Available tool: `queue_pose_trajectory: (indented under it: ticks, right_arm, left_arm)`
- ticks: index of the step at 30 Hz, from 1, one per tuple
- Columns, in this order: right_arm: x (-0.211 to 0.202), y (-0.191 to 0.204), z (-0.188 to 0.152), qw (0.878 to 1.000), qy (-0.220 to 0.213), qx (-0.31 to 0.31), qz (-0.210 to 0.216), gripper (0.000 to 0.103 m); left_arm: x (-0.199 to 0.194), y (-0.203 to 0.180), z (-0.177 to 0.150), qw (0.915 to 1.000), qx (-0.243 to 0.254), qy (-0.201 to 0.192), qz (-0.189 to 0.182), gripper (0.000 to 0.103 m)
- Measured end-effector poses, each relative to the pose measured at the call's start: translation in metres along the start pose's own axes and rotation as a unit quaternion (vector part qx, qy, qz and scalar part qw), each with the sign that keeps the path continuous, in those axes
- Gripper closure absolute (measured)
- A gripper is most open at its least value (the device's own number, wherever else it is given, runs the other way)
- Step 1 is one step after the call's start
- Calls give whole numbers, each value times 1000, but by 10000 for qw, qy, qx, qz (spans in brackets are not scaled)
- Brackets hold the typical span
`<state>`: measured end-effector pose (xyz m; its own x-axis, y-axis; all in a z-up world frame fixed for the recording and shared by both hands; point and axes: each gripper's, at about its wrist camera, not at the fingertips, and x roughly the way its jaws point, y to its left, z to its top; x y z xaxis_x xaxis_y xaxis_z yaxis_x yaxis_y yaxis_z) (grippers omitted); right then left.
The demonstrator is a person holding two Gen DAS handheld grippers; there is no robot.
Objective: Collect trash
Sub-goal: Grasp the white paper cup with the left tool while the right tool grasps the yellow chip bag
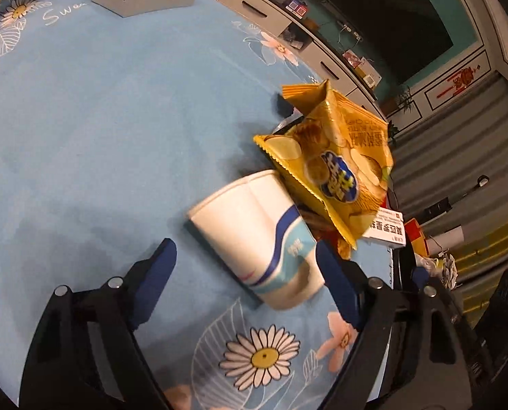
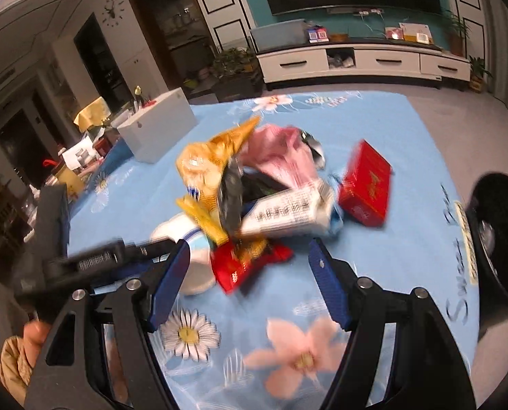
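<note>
A white paper cup [image 1: 254,235] with a blue wave lies on its side on the blue flowered tablecloth [image 1: 83,119]. My left gripper [image 1: 245,249] is open around it, the right finger close to the cup's wall and the left finger well apart from it. A yellow chip bag [image 1: 336,157] leans over the cup's mouth. In the right wrist view my right gripper [image 2: 250,249] is open and empty, just short of the trash pile: the chip bag [image 2: 206,164], a pink wrapper [image 2: 281,153], a white printed carton [image 2: 288,212], a red wrapper [image 2: 243,263], a red box [image 2: 366,188] and the cup [image 2: 192,239].
A white box [image 2: 158,126] stands at the table's far left. A black round object [image 2: 493,239] sits at the right edge of the right wrist view. The left gripper's black body [image 2: 83,259] and a person's hand [image 2: 32,335] fill the lower left. A small white printed box [image 1: 387,229] lies by the table edge.
</note>
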<state>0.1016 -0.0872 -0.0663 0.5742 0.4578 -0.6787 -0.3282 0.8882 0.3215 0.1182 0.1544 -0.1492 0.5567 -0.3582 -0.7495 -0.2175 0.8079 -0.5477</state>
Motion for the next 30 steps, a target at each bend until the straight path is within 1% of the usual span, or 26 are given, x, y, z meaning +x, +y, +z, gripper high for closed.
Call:
queue_pose_trajectory:
  ticks: [5,7,8,9,12,14,16,17,19,20,22,24,26,30]
  right_arm:
    - [28,2,25,9998,21,21,192,32]
    - [38,4,36,9997,-6,3,240,32]
    - [44,6,41,9997,4,-9,235,32]
    - [49,8,45,9997,14,-34,233,32]
    - [64,12,51,9995,119,-61,298,32]
    - [73,13,53,9993,206,-30,311,38]
    - [81,15,53,9991,287,-15,317,50]
    - [83,17,53,9989,319,-21,333,52]
    - [84,19,51,9991,341,-49,260,64]
    - [84,19,50,9991,344,-57,225,69]
    - [82,20,48,9993,297,-72,212,84]
    - [78,22,47,9994,224,-104,233,94]
    - [71,24,47,9995,136,-152,220,96]
    - [53,27,44,9995,-80,-162,244,98]
  left_arm:
    - [8,-1,5,10000,31,-30,-5,21]
    - [9,-3,7,9999,88,-68,79,27]
    - [10,-2,7,9998,111,-72,120,40]
    - [12,0,8,9998,118,-59,139,45]
    - [15,-2,10,9997,218,-81,125,45]
    - [14,-2,10,9996,227,-111,107,49]
    - [12,-1,12,9996,218,-139,76,53]
    - [11,-1,13,9996,232,-157,71,54]
    - [9,0,12,9995,260,-181,72,56]
    - [7,0,11,9995,262,-173,52,57]
    - [6,1,12,9995,245,-188,16,60]
    - [1,0,10,9993,297,-218,-33,65]
    - [-3,-3,11,9989,372,-268,-35,68]
    - [-17,-4,7,9985,408,-362,-50,68]
